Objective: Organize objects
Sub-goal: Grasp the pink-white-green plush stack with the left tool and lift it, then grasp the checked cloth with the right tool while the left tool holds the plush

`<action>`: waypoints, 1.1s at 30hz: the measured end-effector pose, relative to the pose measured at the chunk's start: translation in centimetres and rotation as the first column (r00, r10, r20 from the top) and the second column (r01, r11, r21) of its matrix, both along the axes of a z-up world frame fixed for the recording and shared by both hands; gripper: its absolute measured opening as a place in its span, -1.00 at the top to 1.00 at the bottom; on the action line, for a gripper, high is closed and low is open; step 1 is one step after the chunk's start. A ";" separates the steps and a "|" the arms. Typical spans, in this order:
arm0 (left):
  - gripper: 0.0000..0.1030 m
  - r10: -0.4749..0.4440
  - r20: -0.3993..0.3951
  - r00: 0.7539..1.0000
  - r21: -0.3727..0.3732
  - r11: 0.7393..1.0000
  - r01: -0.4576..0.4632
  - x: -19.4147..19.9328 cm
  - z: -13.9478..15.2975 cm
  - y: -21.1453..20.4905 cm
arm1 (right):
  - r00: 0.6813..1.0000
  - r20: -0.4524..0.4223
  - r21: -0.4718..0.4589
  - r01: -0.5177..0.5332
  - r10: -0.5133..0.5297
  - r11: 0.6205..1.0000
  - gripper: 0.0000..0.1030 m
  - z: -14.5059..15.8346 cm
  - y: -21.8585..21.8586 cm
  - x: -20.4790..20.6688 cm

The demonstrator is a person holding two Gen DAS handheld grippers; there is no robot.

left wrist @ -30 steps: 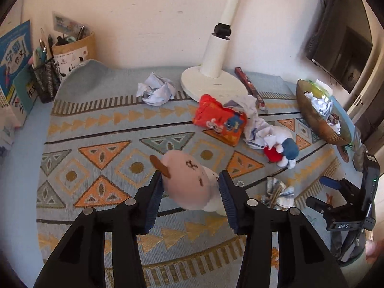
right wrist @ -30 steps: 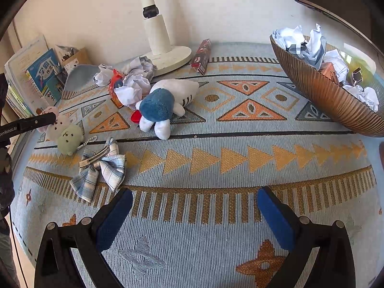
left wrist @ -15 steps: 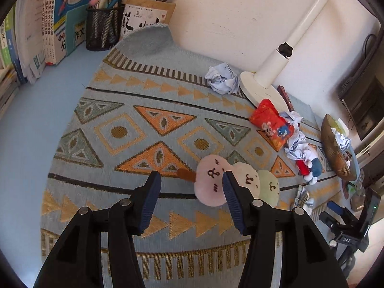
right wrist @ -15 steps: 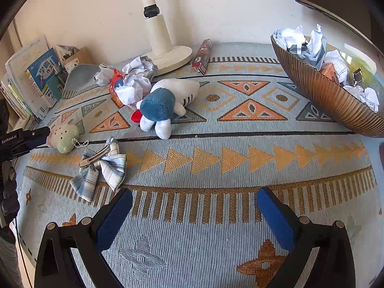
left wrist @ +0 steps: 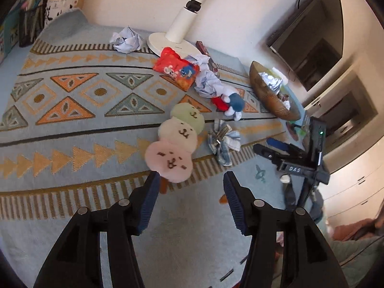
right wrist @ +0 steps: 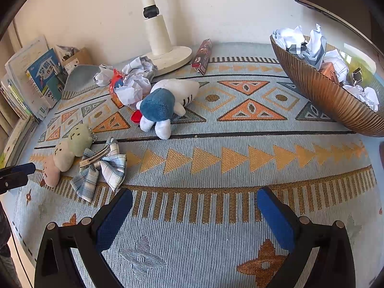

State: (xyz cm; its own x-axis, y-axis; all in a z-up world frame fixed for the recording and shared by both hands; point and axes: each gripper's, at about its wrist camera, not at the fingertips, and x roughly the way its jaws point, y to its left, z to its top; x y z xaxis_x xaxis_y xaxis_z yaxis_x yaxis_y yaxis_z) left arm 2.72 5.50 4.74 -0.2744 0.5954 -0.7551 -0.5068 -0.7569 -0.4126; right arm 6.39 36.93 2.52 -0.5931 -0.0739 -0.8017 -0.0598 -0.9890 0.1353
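Where a second ago my left gripper (left wrist: 190, 192) was clenched around the pink head of the three-ball plush skewer (left wrist: 176, 141), it now has let go: the jaws have just been spreading, and nothing sits between the blue pads. The toy lies flat on the patterned rug (left wrist: 72, 110), pink ball nearest my fingertips, cream in the middle, green farthest, with its brown stick end poking out just beside my left-hand pad. It rests near the rug's striped front border, touching or almost touching the plaid hair bow (left wrist: 223, 141) at its side.

My left gripper angles steeply down toward the rug, hovering just short of the pink ball. My right gripper (right wrist: 194, 213) has not shifted; it hangs wide open over the same striped border, empty, pointing down at the weave. Beyond it the blue-and-white plush (right wrist: 165, 105) lies mid-rug, and the brown ribbed bowl (right wrist: 331, 98) of crumpled paper sits at the rug's far right edge.
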 end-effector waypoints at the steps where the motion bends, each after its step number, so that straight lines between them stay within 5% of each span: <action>1: -0.26 0.032 -0.045 0.998 -0.071 0.997 -0.035 0.0 0.0 0.4 | 1.000 0.000 0.000 0.000 0.000 1.000 -1.00 0.0 0.0 0.0; 7: -0.39 0.018 -0.080 0.997 -0.103 0.994 -0.027 -2.3 -1.7 3.7 | 1.000 -0.005 -0.017 -0.006 0.006 1.000 -1.00 0.2 0.1 0.0; 13: -0.39 -0.049 -0.163 0.985 -0.238 0.971 0.009 -2.8 -3.1 7.4 | 0.995 -0.091 -0.079 -0.058 0.051 0.995 -1.00 1.4 0.1 1.2; 14: -0.27 -0.042 -0.185 0.982 -0.247 0.969 -0.005 -2.6 -3.1 7.7 | 0.993 -0.105 -0.083 -0.069 0.060 0.994 -1.00 1.6 0.0 1.4; 15: 0.09 -0.035 -0.207 0.978 -0.254 0.967 -0.019 -2.4 -3.0 7.7 | 0.991 -0.114 -0.084 -0.078 0.068 0.993 -1.00 1.9 -0.2 1.5; 17: 0.10 0.014 -0.198 0.980 -0.196 0.979 -0.053 -2.4 -2.8 7.0 | 0.989 -0.121 -0.075 -0.094 0.084 0.993 -0.99 2.2 -1.0 1.6; 19: 0.10 0.095 -0.213 0.972 -0.137 0.983 -0.126 -2.4 -2.7 5.7 | 0.987 -0.107 -0.097 -0.127 0.117 0.987 -0.67 2.5 -2.4 1.4; 26: 0.10 0.334 -0.261 0.906 -0.001 0.938 -0.346 -2.7 -1.8 1.6 | 0.978 0.015 -0.143 -0.203 0.207 0.969 -0.36 1.5 -8.2 -2.1; 33: 0.06 0.323 -0.325 0.889 0.029 0.943 -0.333 -1.7 -0.9 1.6 | 0.970 -0.011 -0.045 -0.244 0.243 0.969 -0.43 0.7 -11.4 -6.1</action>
State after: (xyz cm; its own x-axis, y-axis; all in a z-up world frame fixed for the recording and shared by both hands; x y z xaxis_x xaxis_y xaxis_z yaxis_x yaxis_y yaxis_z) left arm 0.97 7.07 3.85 -0.6804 0.4100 -0.6074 -0.3289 -0.9115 -0.2468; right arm 0.28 25.48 3.25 -0.5572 -0.2535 -0.7907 0.1830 -0.9663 0.1808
